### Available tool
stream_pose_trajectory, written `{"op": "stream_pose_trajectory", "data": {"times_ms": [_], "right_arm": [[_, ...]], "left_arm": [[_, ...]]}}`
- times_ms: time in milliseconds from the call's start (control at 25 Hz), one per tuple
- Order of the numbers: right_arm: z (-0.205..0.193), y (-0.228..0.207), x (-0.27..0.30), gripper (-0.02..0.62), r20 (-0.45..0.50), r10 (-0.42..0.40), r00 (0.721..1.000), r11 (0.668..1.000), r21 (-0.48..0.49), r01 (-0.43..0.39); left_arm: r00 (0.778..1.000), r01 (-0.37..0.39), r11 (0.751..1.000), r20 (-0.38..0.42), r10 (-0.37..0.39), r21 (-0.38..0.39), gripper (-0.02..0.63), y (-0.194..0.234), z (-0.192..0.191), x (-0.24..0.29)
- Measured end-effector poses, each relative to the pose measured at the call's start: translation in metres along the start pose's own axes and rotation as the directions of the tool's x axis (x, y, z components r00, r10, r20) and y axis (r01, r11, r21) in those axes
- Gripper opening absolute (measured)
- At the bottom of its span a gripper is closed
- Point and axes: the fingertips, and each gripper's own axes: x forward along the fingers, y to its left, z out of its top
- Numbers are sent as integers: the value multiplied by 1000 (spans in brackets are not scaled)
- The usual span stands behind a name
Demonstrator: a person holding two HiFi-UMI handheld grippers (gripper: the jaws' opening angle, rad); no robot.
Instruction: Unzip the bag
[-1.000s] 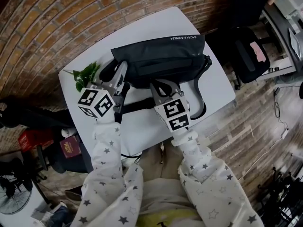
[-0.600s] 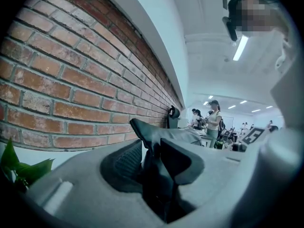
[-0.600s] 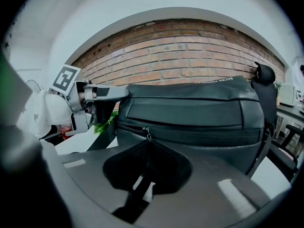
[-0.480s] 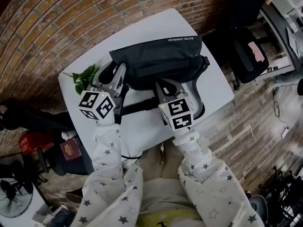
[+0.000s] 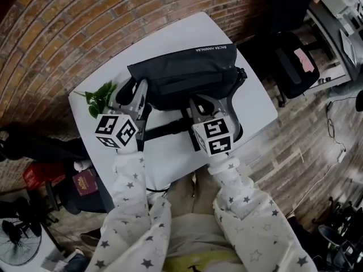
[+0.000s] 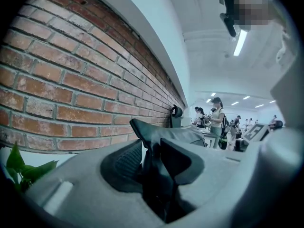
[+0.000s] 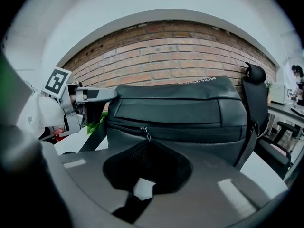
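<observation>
One bag [image 5: 181, 72]; left gripper [image 6: 151, 148] clamped on its end, right gripper [image 7: 147, 145] on zipper pull [image 7: 144, 132].

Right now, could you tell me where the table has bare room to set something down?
Free: the white table's far corner behind the black fabric bag, and the near strip between its black strap and the front edge. Crowded: the middle, filled by bag and strap, and the left corner around the green leafy sprig.

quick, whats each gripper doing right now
left gripper: closed on the end of the black bag.
right gripper: closed, it seems on the bag's zipper pull.
</observation>
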Motion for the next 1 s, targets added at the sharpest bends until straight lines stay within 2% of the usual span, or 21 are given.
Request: {"op": "stream_pose_trajectory", "data": {"times_ms": [1000], "right_arm": [[-1, -33, -9, 27, 2, -92, 996, 995, 34, 92]], "left_arm": [[998, -59, 998, 5, 59, 4, 118, 7, -1, -4]]}}
